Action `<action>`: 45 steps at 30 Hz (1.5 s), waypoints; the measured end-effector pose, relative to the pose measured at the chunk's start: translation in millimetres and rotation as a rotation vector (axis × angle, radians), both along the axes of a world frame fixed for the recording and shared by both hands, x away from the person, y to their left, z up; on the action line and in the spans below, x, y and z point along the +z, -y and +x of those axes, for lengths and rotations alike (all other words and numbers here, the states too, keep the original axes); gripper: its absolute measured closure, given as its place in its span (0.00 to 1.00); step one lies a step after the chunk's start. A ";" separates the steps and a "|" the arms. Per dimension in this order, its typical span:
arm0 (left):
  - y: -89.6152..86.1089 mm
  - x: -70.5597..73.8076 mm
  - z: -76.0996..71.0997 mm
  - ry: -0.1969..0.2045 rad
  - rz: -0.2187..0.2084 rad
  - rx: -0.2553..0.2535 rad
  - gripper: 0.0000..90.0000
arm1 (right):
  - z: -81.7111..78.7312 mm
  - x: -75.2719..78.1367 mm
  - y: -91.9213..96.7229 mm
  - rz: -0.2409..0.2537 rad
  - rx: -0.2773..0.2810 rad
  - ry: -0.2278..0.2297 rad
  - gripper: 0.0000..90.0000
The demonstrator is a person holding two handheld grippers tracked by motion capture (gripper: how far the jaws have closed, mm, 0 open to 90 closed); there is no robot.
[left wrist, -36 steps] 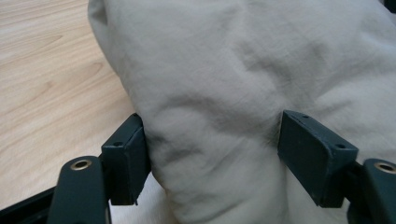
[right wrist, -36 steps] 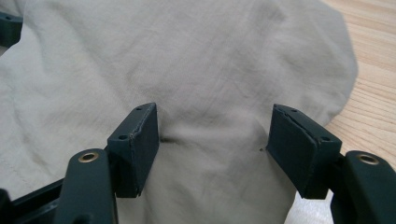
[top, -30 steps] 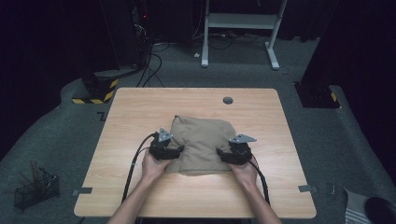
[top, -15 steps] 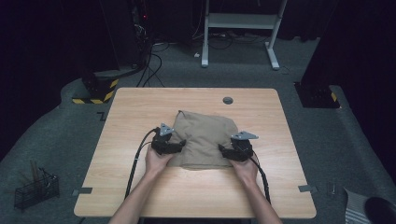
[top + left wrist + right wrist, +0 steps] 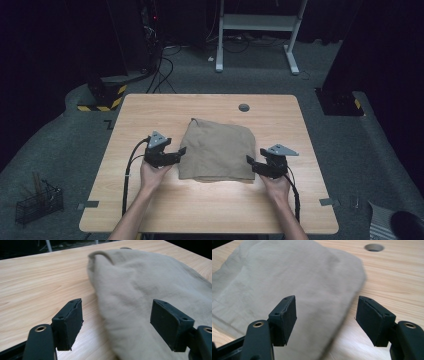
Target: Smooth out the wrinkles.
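A beige folded cloth [image 5: 217, 150] lies flat in the middle of the wooden table [image 5: 145, 112]. My left gripper [image 5: 179, 153] hovers at the cloth's left edge, its jaws open and pointing at it. In the left gripper view the gripper [image 5: 116, 315] stands wide over the edge of the cloth [image 5: 150, 282], pads touching nothing. My right gripper [image 5: 250, 163] sits at the cloth's right front corner, also open. In the right gripper view the gripper [image 5: 327, 315] frames the edge of the cloth [image 5: 287, 272] without pressing on it.
A round cable hole [image 5: 243, 107] is in the table behind the cloth, also seen as the hole [image 5: 374, 247]. A wire basket [image 5: 37, 202] stands on the floor at the left. A white desk frame [image 5: 255, 25] stands far behind.
Both grippers have drawn outward, off the cloth's sides, and risen a little. The cloth has settled flat and stays in place.
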State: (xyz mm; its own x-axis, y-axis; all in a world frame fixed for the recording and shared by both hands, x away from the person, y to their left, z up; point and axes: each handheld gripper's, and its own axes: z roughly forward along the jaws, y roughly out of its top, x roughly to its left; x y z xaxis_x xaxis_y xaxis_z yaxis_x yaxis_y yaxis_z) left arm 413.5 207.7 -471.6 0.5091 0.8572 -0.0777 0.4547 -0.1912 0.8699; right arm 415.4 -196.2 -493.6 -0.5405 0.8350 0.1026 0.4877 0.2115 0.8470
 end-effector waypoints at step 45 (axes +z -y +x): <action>-94.8 -56.0 -25.4 -0.149 0.142 0.303 0.31 | -15.4 -28.0 93.8 -0.150 -0.346 -0.123 0.38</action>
